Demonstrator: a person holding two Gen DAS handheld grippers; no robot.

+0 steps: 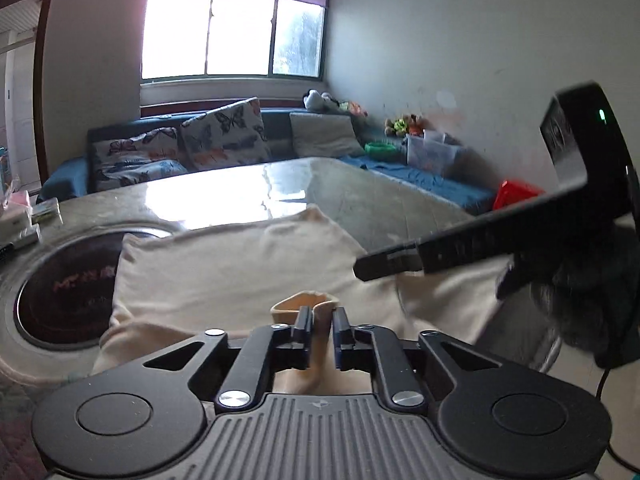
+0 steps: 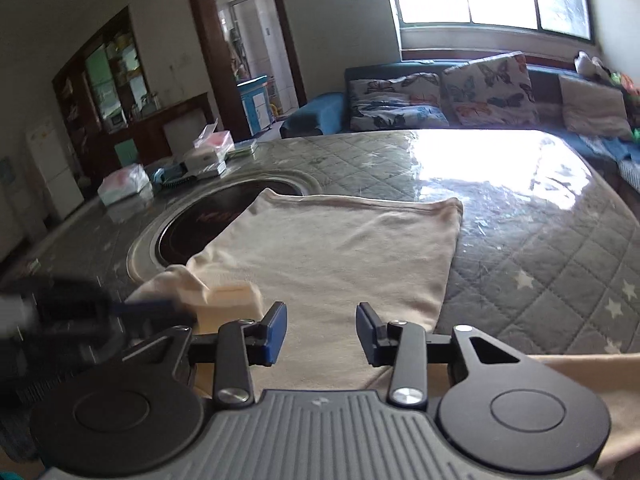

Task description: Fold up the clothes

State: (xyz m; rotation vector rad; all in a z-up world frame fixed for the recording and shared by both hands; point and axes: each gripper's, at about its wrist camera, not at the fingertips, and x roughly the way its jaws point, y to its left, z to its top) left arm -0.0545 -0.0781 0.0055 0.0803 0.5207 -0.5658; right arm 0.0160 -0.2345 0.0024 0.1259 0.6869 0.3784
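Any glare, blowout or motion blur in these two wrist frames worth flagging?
Left wrist: window blown out; its glare streaks the table cover; right tool is smeared by motion; left tool, shut on the beige garment, stays sharp. Right wrist: a white glare patch on the table cover; the left tool is heavily blurred; fisheye bends the room edges.

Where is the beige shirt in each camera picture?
Left wrist view: the beige shirt lies across the middle, its collar pinched in the left gripper.
Right wrist view: it fills the centre, beyond the open right gripper.
Shared landmark: the butterfly cushions.
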